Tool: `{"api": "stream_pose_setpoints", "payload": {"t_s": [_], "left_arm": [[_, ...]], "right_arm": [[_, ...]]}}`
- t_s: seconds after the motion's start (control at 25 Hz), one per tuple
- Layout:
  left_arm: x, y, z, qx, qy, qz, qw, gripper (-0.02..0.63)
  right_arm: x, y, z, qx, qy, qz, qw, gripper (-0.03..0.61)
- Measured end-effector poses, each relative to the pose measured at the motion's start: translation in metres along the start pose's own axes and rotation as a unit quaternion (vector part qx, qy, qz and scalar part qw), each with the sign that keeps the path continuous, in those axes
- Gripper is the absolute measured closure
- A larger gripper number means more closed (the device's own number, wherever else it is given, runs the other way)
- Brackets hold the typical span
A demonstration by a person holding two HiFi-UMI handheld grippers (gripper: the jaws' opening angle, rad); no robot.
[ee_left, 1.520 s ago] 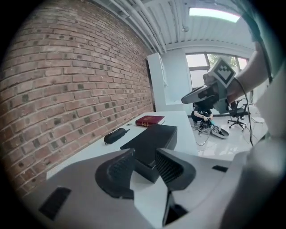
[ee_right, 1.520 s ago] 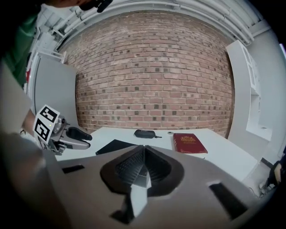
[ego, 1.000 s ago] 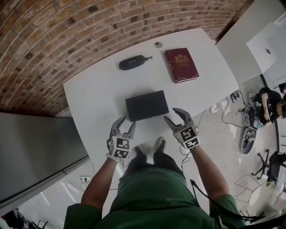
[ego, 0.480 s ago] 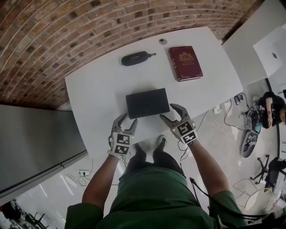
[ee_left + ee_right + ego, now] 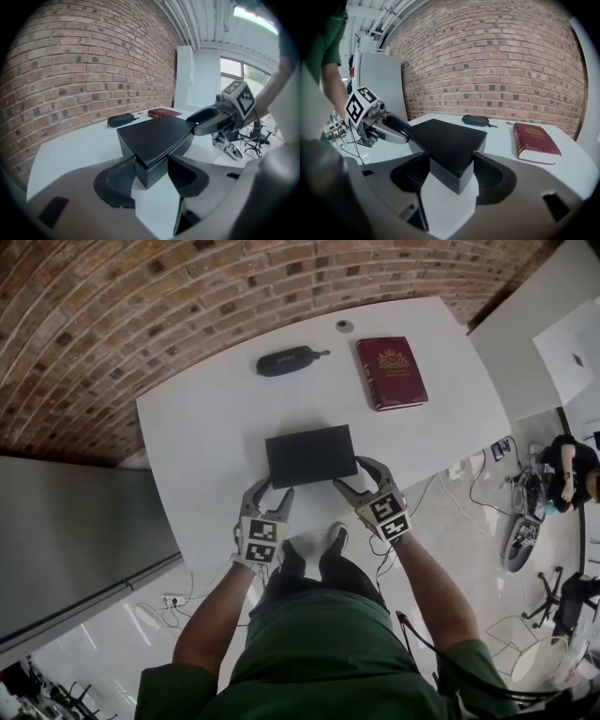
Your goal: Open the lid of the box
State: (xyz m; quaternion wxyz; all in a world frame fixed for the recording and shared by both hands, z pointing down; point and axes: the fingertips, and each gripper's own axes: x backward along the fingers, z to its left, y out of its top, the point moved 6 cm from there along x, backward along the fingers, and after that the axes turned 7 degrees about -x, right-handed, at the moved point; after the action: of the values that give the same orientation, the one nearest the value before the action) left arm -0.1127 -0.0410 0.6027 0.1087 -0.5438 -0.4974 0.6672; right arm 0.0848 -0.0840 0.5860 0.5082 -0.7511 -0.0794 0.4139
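Observation:
A flat black box [image 5: 309,455] with its lid down lies near the front of the white table [image 5: 206,427]. My left gripper [image 5: 270,488] straddles its near left corner. In the left gripper view that corner [image 5: 149,164] sits between the jaws of the left gripper [image 5: 151,161], the left pad right against it, the right pad apart. My right gripper [image 5: 353,474] straddles the near right corner. The right gripper view shows the corner [image 5: 454,173] between the right gripper [image 5: 451,158] and its pads, which stand close beside it. Both grippers' jaws have just been opening and stand open.
A dark red book [image 5: 391,372] lies at the far right of the table, a black oblong case [image 5: 288,361] at the far middle, a small round object [image 5: 345,326] behind them. A brick wall runs behind the table. The table's front edge is just under my grippers.
Both grippers have moved forward to the box: their jaws stood short of its near corners and now reach around them. The box has not moved.

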Motion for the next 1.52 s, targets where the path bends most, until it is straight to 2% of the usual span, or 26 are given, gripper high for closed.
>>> {"api": "stream_pose_setpoints", "payload": {"t_s": [0.32, 0.6, 0.92, 1.0, 1.04, 1.08, 1.16, 1.32, 1.4, 1.44, 1.52], "left_arm": [[0.000, 0.001, 0.000, 0.005, 0.000, 0.001, 1.0000, 0.405], [0.000, 0.000, -0.002, 0.003, 0.005, 0.000, 1.0000, 0.410], [-0.001, -0.001, -0.002, 0.006, 0.005, -0.003, 1.0000, 0.411], [-0.001, -0.001, -0.002, 0.005, 0.005, -0.003, 1.0000, 0.411], [0.000, -0.001, -0.002, 0.004, 0.004, -0.003, 1.0000, 0.411], [0.000, -0.001, -0.001, 0.002, 0.002, -0.001, 1.0000, 0.411], [0.000, -0.001, 0.000, -0.004, -0.002, 0.004, 1.0000, 0.407], [0.002, 0.001, 0.004, -0.029, -0.017, 0.015, 0.9993, 0.407], [0.003, 0.006, 0.005, -0.042, -0.021, 0.012, 0.9988, 0.405], [0.003, 0.007, 0.005, -0.046, -0.022, 0.011, 0.9986, 0.403], [0.003, 0.007, 0.005, -0.049, -0.024, 0.011, 0.9985, 0.403]], "right_arm": [[-0.002, 0.000, 0.001, 0.027, -0.002, 0.007, 1.000, 0.276], [-0.001, 0.000, -0.001, -0.015, -0.002, 0.011, 1.000, 0.290], [0.001, 0.003, -0.007, -0.094, 0.011, 0.001, 0.996, 0.308], [0.001, 0.003, -0.014, -0.150, 0.005, -0.009, 0.989, 0.315], [0.002, 0.003, -0.018, -0.177, -0.002, -0.013, 0.984, 0.395], [0.002, 0.003, -0.021, -0.182, -0.006, -0.015, 0.983, 0.409], [0.003, 0.004, -0.022, -0.147, -0.002, -0.011, 0.989, 0.399], [0.005, 0.008, -0.015, -0.070, 0.046, 0.006, 0.996, 0.356], [0.003, 0.006, -0.008, -0.035, 0.061, 0.024, 0.997, 0.266], [0.002, 0.004, -0.006, -0.020, 0.061, 0.031, 0.997, 0.244], [-0.001, 0.001, -0.004, -0.005, 0.050, 0.039, 0.998, 0.247]]}}
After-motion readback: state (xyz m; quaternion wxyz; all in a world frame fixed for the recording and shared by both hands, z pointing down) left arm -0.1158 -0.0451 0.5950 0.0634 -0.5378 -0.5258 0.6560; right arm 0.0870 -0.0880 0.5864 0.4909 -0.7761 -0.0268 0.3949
